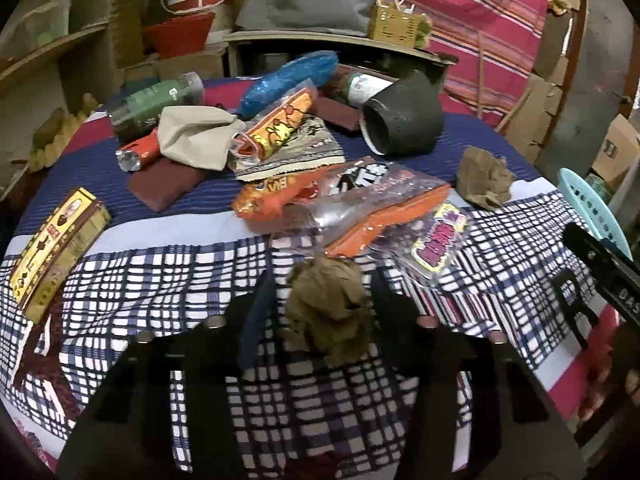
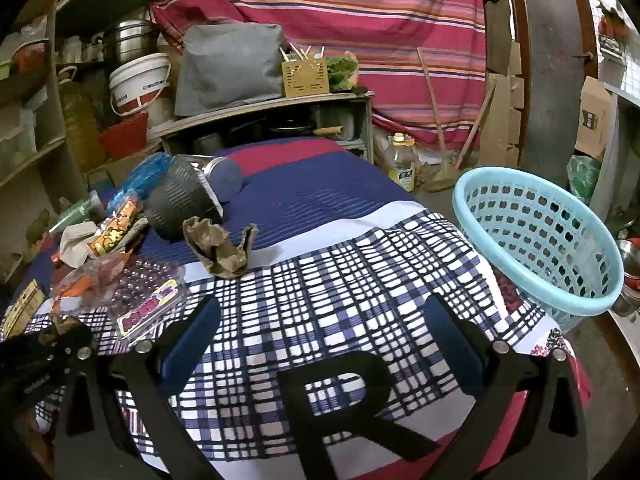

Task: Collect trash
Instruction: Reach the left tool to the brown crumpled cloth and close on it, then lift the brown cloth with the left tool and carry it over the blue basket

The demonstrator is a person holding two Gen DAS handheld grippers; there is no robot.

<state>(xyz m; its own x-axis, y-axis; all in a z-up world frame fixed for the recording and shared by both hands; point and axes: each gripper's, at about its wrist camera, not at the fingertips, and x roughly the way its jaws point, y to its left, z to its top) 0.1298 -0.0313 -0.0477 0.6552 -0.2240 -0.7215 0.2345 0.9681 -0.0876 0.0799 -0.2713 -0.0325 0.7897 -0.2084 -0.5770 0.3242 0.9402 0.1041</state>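
A crumpled brown paper ball sits between the fingers of my left gripper; the fingers stand apart on either side of it and contact is unclear. A second crumpled brown paper lies on the cloth to the right, also shown in the right wrist view. My right gripper is open and empty above the checked cloth. The light blue basket stands at the table's right edge. Wrappers, a purple packet, a yellow box and bottles litter the table.
A dark round pot lies on its side at the back of the table. Behind it stand a shelf with a grey bag, a white bucket and a striped red cloth. My right gripper's body shows at the left wrist view's right edge.
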